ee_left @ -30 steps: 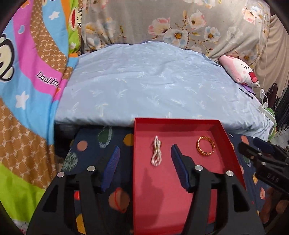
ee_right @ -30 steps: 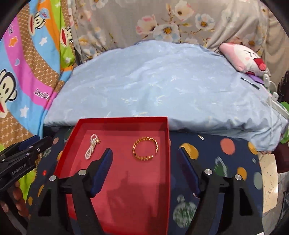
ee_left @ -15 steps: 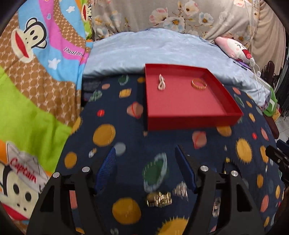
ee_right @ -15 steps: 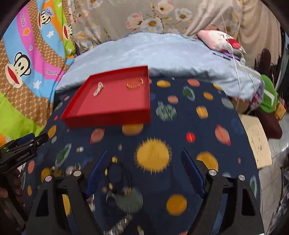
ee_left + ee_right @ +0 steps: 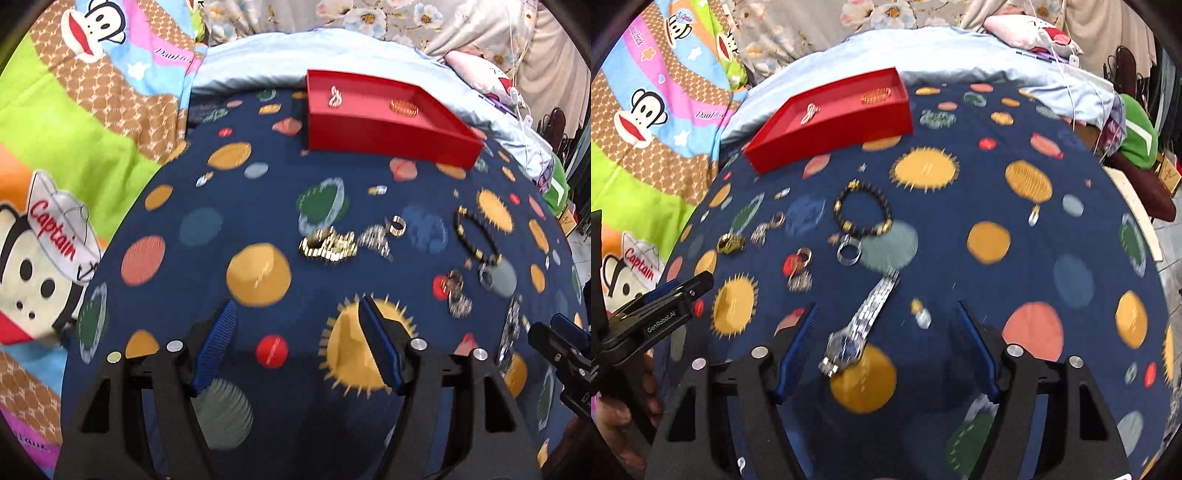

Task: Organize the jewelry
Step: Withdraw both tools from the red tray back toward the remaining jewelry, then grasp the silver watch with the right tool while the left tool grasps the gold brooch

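**Both claws empty over the scattered jewelry**

Nearest, right wrist view: right claw [image 5: 886, 343] w/ jaws apart and closing, pads on nothing. Between them but lying flat on the cloth is a silver watch [image 5: 858, 325], face near the left pad, band running up and away to the right. A small pale bead-like bit [image 5: 921, 314] lies just right of the band; too blurred to name.

Left claw [image 5: 297, 347] in its own view: jaws wide, nothing between them, only the dark blue spotted cloth [image 5: 207, 206] below. It also shows at the left edge of the right view [image 5: 670, 295], w/ part of a hand [image 5: 613, 421] under it.

Mid distance, loose pieces on the cloth, all somewhat blurred:
- silver ring [image 5: 848, 253], just below the black bead bracelet [image 5: 862, 210], which has gold spacers
- small gold/silver cluster [image 5: 799, 269] left of the ring
- chunky gold bracelet [image 5: 327, 245] w/ a silver chain [image 5: 375, 238] beside it, and a gold ring [image 5: 397, 225] just past that
- small clear pendant [image 5: 1033, 216] well off to the right, alone

Far: red tray [image 5: 388, 142] at the cloth's far edge, against a pale blue pillow [image 5: 280, 59]. In it a white pearl strand [image 5: 335, 98] on the left and a gold bangle [image 5: 404, 108] on the right, apart from each other.

Left side: bright cartoon monkey blanket [image 5: 74, 122]. Behind the pillow, floral fabric [image 5: 798, 33].
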### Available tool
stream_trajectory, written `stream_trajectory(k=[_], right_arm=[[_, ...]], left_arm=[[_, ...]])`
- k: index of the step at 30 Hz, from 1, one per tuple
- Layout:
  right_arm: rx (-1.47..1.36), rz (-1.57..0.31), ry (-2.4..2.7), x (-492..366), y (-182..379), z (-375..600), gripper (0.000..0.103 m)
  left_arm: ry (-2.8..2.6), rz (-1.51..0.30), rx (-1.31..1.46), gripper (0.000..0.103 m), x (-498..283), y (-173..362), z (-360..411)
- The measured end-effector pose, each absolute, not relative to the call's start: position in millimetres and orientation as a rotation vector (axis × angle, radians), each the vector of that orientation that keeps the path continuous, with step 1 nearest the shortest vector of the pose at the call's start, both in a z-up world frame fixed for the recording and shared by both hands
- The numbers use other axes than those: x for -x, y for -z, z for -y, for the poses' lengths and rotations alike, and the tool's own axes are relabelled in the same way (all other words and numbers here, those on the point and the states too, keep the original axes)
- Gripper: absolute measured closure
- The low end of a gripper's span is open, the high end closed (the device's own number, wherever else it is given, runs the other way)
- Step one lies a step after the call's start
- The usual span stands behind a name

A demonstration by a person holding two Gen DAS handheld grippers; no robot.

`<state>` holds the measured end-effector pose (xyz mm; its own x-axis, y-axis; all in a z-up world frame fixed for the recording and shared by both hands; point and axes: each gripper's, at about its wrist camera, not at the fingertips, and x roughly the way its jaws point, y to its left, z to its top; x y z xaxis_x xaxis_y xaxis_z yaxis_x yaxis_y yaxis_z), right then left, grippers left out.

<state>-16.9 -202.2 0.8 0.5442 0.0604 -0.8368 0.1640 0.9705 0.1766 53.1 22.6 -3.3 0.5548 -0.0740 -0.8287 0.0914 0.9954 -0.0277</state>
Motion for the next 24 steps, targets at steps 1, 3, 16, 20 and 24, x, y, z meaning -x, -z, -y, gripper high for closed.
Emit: stream_trajectory(k=[1,3,16,20,24], right_arm=[[-0.246,-0.999,0.06,18.8,0.8,200.3,0.034],[-0.244,-1.002,0.055,22.7,4.2,195.6,0.036],[-0.185,-0.997,0.043,24.1,18.9,174.1,0.047],[-0.177,-0.989,0.053,21.8,19.3,175.9,0.061],[-0.169,-0.986,0.055,22.7,19.6,176.5,0.068]], left_arm=[[0.096,-0.98,-0.017,0.037,-50.5,4.4,-23.8],[0.09,-0.986,-0.007,0.037,-46.7,6.6,-27.2],[0.072,-0.984,-0.005,0.036,-40.1,11.0,-33.8],[0.073,-0.981,-0.005,0.036,-42.2,10.1,-33.5],[0.07,-0.981,-0.005,0.036,-44.4,10.3,-33.2]])
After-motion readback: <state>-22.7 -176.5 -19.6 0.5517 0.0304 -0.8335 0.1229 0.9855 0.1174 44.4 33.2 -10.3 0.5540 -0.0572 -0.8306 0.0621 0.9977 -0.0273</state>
